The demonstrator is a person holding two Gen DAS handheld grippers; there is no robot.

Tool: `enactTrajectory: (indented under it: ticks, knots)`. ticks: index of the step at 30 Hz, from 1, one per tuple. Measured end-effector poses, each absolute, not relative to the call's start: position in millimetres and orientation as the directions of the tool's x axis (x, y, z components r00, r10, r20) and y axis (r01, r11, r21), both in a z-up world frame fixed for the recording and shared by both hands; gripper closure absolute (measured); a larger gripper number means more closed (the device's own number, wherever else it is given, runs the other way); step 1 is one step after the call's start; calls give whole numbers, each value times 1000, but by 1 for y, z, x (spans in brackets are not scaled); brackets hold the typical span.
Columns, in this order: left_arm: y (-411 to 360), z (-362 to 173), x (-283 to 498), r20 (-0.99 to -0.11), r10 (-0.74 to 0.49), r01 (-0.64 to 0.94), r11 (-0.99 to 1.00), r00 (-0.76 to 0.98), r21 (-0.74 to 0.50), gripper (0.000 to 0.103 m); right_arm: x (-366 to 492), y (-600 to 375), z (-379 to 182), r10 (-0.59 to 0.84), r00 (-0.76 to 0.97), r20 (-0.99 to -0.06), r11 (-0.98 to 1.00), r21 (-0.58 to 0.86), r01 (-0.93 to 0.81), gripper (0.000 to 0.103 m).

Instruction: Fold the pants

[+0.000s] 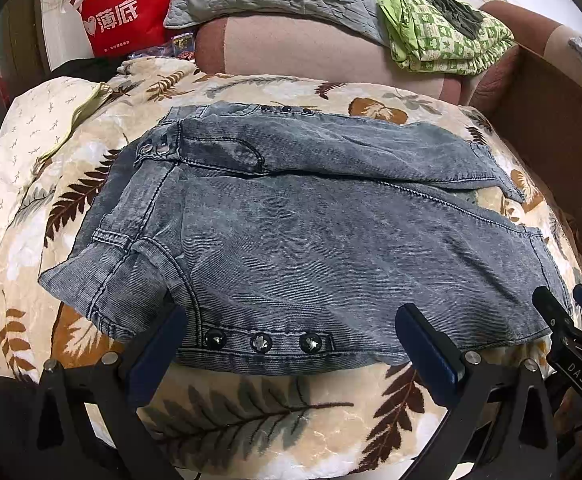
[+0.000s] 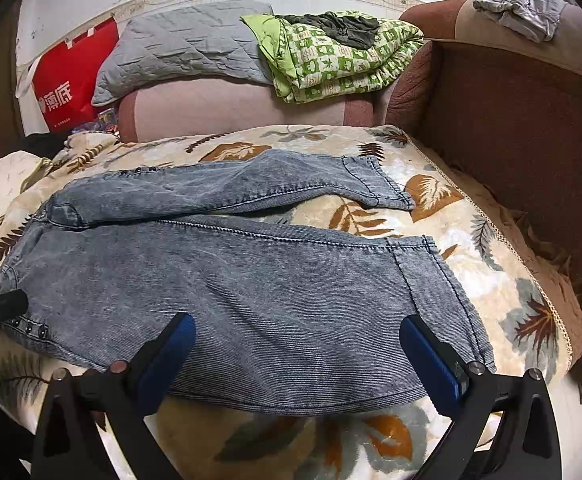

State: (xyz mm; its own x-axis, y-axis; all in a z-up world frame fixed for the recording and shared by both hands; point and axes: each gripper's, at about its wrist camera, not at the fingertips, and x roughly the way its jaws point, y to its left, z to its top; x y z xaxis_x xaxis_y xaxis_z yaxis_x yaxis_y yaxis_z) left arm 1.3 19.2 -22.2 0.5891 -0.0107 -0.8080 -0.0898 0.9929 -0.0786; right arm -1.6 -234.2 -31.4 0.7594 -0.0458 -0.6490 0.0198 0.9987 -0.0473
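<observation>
Grey-blue washed jeans (image 1: 311, 232) lie flat on a leaf-patterned blanket (image 1: 251, 408), waist to the left and both legs running right. Three metal studs (image 1: 261, 342) line the near side seam by the waist. My left gripper (image 1: 291, 314) stands wide open over that near edge, holding nothing. In the right wrist view the jeans (image 2: 251, 280) show their two leg hems (image 2: 431, 280) at the right. My right gripper (image 2: 297, 322) hangs wide open over the near leg's edge, nothing between its fingers. It also shows in the left wrist view as the right gripper (image 1: 565, 298).
A white patterned pillow (image 1: 23, 152) lies left of the jeans. Behind stand a pink-brown sofa back (image 1: 311, 52), a grey quilted pillow (image 2: 183, 48), a folded green quilt (image 2: 343, 56) and a red bag (image 1: 127, 8). A brown sofa arm (image 2: 511, 128) walls the right side.
</observation>
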Motion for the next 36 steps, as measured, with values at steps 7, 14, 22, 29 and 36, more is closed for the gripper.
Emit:
enactTrajectory:
  ticks: [7, 14, 22, 29, 36]
  knots:
    - [27, -21, -1, -807, -31, -93, 990, 590, -107, 0, -1, -235, -33, -37, 753, -657, 999, -33, 21, 0]
    - [110, -22, -15, -784, 40, -330, 920, 619, -213, 0, -7, -275, -39, 246, 653, -716, 941, 338, 16, 0]
    - [177, -58, -12, -827, 9, -499, 801, 563, -330, 0, -19, -375, -82, 374, 583, -721, 705, 630, 325, 5]
    - [186, -71, -11, -819, -13, -507, 780, 573, -367, 0, -9, -428, -105, 392, 635, -665, 490, 735, 468, 18]
    - [191, -70, -7, -820, -28, -505, 776, 572, -379, 0, 6, -440, -100, 328, 645, -691, 509, 704, 495, 71]
